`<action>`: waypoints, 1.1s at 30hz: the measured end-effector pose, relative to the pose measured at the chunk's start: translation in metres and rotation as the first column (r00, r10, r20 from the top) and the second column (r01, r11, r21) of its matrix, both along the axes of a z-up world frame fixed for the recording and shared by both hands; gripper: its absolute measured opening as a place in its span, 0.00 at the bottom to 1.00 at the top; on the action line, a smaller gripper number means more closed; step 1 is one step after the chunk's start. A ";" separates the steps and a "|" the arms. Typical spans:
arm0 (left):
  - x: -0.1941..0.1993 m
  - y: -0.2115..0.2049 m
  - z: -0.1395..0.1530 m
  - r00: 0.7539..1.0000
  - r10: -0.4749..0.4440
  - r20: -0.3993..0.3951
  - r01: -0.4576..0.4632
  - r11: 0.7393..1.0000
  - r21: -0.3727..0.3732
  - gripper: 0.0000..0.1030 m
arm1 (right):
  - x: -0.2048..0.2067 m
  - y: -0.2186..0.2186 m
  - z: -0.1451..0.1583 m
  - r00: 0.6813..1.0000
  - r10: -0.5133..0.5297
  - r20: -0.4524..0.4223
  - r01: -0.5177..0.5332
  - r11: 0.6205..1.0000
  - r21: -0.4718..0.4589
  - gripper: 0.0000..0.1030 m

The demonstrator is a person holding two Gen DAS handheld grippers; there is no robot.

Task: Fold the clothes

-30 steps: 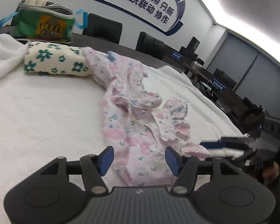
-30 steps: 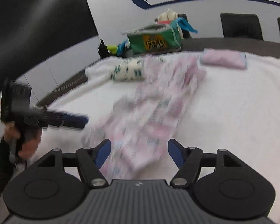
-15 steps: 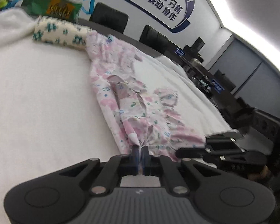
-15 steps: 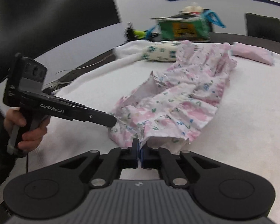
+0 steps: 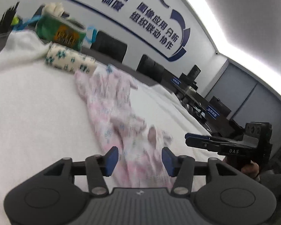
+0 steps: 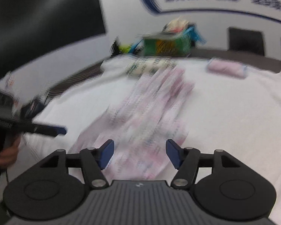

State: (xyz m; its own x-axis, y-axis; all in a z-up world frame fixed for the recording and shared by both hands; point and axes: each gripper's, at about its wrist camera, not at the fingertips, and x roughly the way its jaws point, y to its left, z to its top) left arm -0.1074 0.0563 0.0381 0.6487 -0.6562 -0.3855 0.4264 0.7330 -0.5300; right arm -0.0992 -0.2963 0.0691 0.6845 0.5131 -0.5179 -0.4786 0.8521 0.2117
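A pink floral garment [image 5: 114, 112] [image 6: 149, 112] lies stretched out long on the white blanket [image 5: 28, 112], running from near me toward the far end. My left gripper [image 5: 139, 158] hovers over its near end, jaws opening, with cloth below but nothing pinched between the blue pads. My right gripper [image 6: 139, 154] is likewise over the near hem, jaws opening and free of the fabric. Each gripper appears in the other's view: the right gripper [image 5: 224, 144] at the right, the left gripper [image 6: 28, 127] at the left. Both views are motion-blurred.
A folded cream cloth with green flowers [image 5: 69, 61] lies at the garment's far end, in front of a green bag [image 5: 60, 33]. A folded pink cloth [image 6: 226, 69] sits at the far right. Black chairs [image 5: 108, 46] stand behind the table.
Both grippers closed on the garment's near edge half a second ago and have since let go and opened. The garment now lies longer and flatter. Both hands drew back.
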 end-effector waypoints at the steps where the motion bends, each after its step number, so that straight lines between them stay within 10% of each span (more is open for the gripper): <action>1: 0.009 -0.008 0.000 1.000 -0.003 0.002 0.003 1.000 0.002 0.49 | 0.006 -0.003 -0.003 0.999 -0.032 -0.001 0.032 0.999 0.033 0.65; 7: 0.056 -0.045 -0.015 0.993 0.030 -0.110 -0.023 0.998 0.063 0.34 | 0.048 -0.002 -0.035 0.986 -0.112 -0.119 0.128 0.984 0.128 0.57; 8: 0.058 -0.046 -0.018 0.993 0.015 -0.117 -0.009 0.999 0.050 0.07 | 0.052 0.000 -0.041 0.985 -0.098 -0.141 0.117 0.983 0.139 0.37; 9: 0.053 -0.041 -0.017 0.994 -0.008 -0.112 0.009 1.000 0.010 0.00 | 0.054 0.001 -0.045 0.985 -0.080 -0.152 0.103 0.984 0.146 0.14; 11: 0.043 -0.033 -0.016 0.994 -0.053 -0.100 0.046 0.997 -0.069 0.00 | 0.051 0.005 -0.045 0.989 -0.068 -0.131 0.086 0.987 0.137 0.01; 15: 0.024 -0.017 -0.009 0.997 -0.064 -0.047 0.055 0.983 -0.175 0.01 | 0.021 0.011 -0.008 0.998 0.062 0.023 -0.066 0.981 0.184 0.01; 18: 0.025 -0.014 -0.016 0.998 0.004 -0.057 -0.010 0.995 -0.101 0.00 | 0.021 0.021 0.009 0.984 0.144 0.104 -0.163 0.963 0.214 0.00; 26: 0.035 -0.016 -0.040 0.988 0.079 -0.136 -0.081 0.997 -0.011 0.36 | 0.081 0.082 -0.054 0.983 0.152 -0.102 -0.150 0.988 0.030 0.04; 28: 0.029 -0.008 -0.036 0.991 0.071 -0.118 -0.073 0.997 -0.015 0.44 | 0.076 0.078 -0.048 0.986 0.142 -0.086 -0.141 0.990 0.019 0.10; 30: 0.021 0.002 -0.030 0.994 0.064 -0.083 -0.064 0.998 -0.001 0.50 | 0.061 0.066 -0.032 0.993 0.118 -0.014 -0.118 0.993 0.001 0.41; 33: 0.009 0.015 -0.024 0.999 0.034 -0.039 -0.034 0.999 0.010 0.53 | 0.039 0.049 -0.008 0.991 0.093 0.101 -0.091 0.996 -0.025 0.47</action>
State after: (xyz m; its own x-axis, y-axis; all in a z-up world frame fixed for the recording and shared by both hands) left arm -0.0985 0.0715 0.0146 0.6546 -0.6306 -0.4170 0.3802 0.7514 -0.5393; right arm -0.0602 -0.2473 0.0612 0.6846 0.5663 -0.4589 -0.5733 0.8072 0.1406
